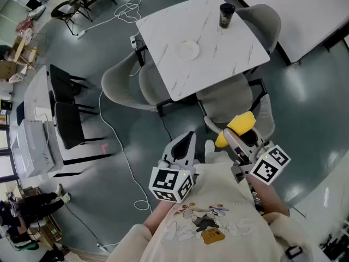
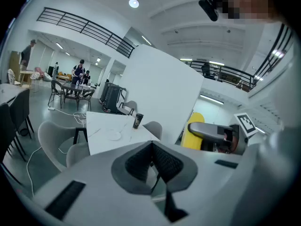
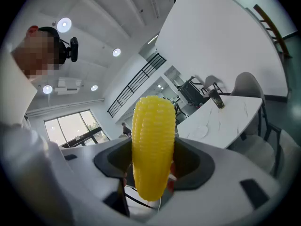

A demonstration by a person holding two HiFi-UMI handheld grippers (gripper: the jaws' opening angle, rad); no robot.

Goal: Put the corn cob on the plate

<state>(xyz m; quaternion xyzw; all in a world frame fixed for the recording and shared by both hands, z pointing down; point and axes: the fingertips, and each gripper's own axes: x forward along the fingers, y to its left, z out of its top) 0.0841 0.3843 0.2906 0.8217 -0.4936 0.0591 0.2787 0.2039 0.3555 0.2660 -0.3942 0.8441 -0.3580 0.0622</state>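
Note:
The yellow corn cob [image 3: 152,145] stands upright between the jaws of my right gripper [image 3: 150,175], which is shut on it. From the head view the corn cob [image 1: 238,127] sticks out of the right gripper [image 1: 232,138], held near my body and well short of the table. A small white plate [image 1: 188,49] lies near the middle of the white marble table [image 1: 163,37]. My left gripper [image 1: 184,143] hovers beside the right one, shut with nothing in it. In the left gripper view its pads meet at the left gripper [image 2: 153,161], with the plate [image 2: 114,135] far ahead.
A dark cup [image 1: 226,14] stands at the table's far corner. Grey chairs [image 1: 122,83] surround the table, one [image 1: 229,100] between me and it. A white cable [image 1: 117,141] runs over the floor. Black chairs [image 1: 65,116] and a desk stand at the left.

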